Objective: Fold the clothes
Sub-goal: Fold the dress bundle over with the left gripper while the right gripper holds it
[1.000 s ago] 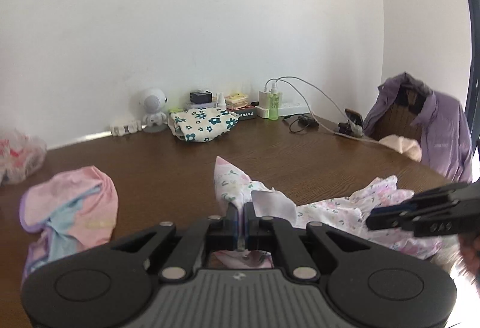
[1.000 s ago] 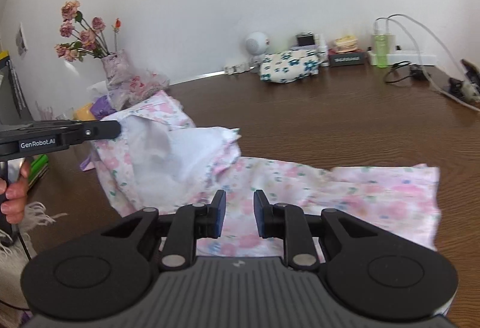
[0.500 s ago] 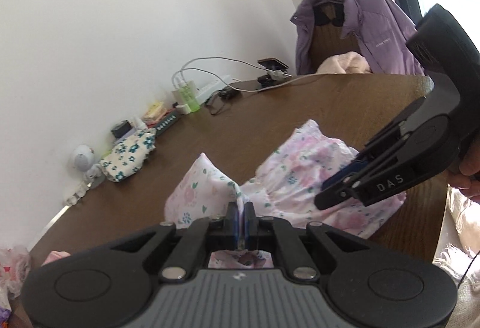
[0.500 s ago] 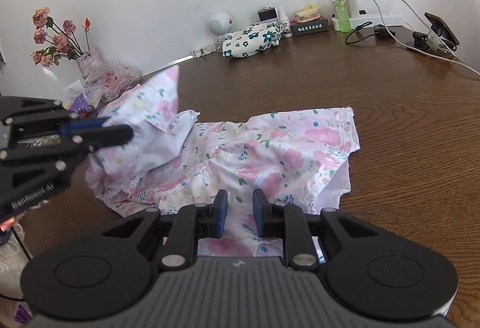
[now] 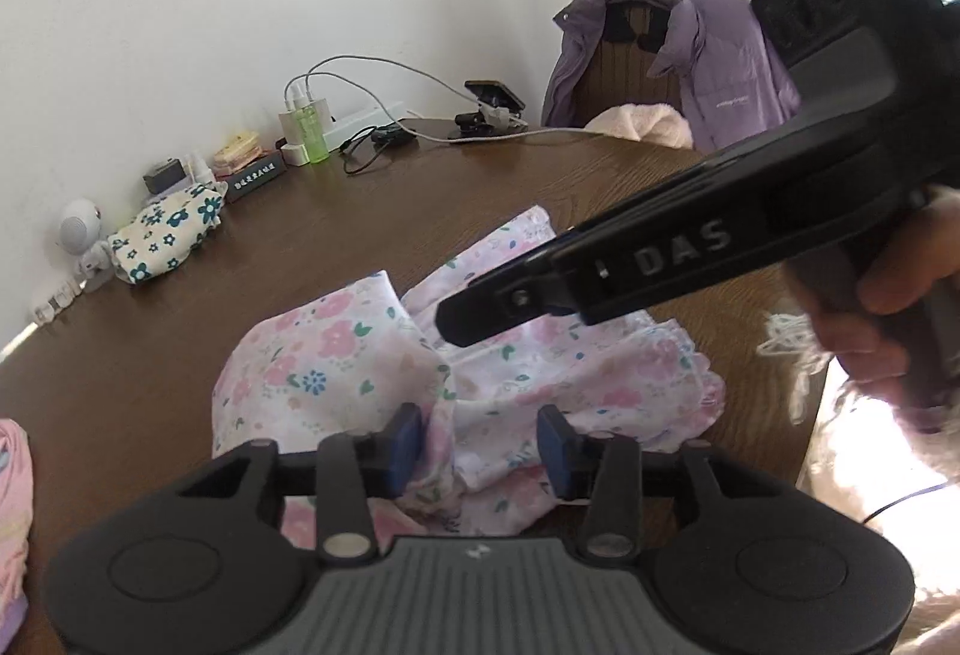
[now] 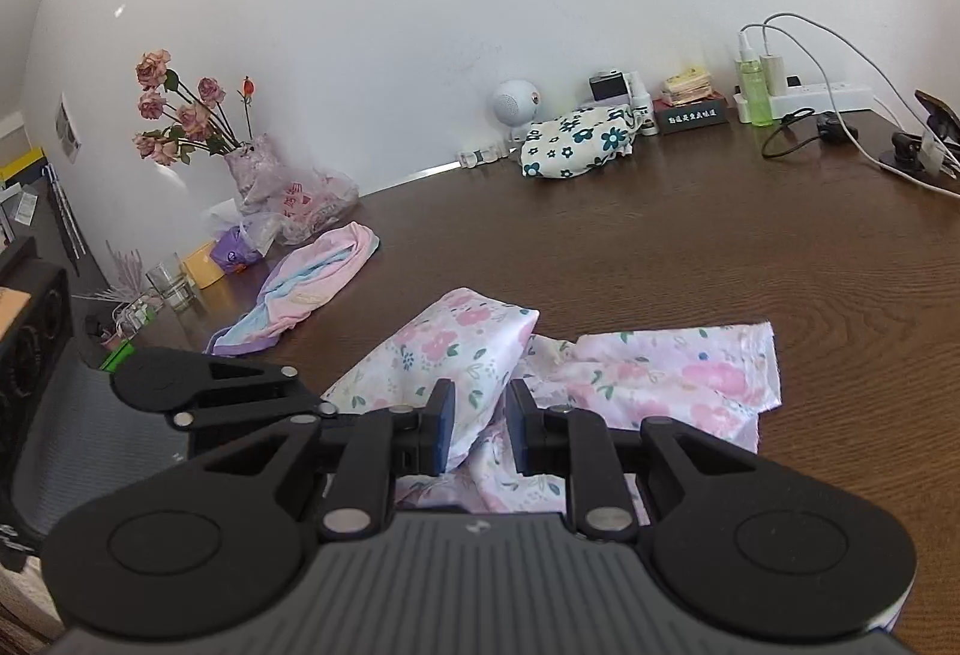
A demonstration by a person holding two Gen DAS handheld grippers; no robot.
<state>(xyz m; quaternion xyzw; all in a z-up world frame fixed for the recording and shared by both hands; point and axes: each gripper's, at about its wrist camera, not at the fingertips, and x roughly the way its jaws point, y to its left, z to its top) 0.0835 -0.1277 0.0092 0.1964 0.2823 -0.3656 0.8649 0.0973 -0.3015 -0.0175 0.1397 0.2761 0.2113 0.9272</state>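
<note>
Left hand-held gripper (image 5: 478, 444) spread wide; right hand-held gripper (image 6: 478, 424) parted narrowly.

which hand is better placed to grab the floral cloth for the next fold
Probably the right. Its tongs are open with a raised ridge of the floral cloth between the pads, so closing should catch it. The left tongs are open too, but spread wider over flatter folds.

A dark wooden table (image 6: 690, 247) carries a crumpled pink floral garment (image 6: 660, 379) at its near side, with a pink and blue garment (image 6: 312, 289) to its left. Along the wall lie a blue-flowered cloth bundle (image 6: 576, 139), a power strip (image 6: 828, 94) and a vase of roses (image 6: 252, 169).
</note>
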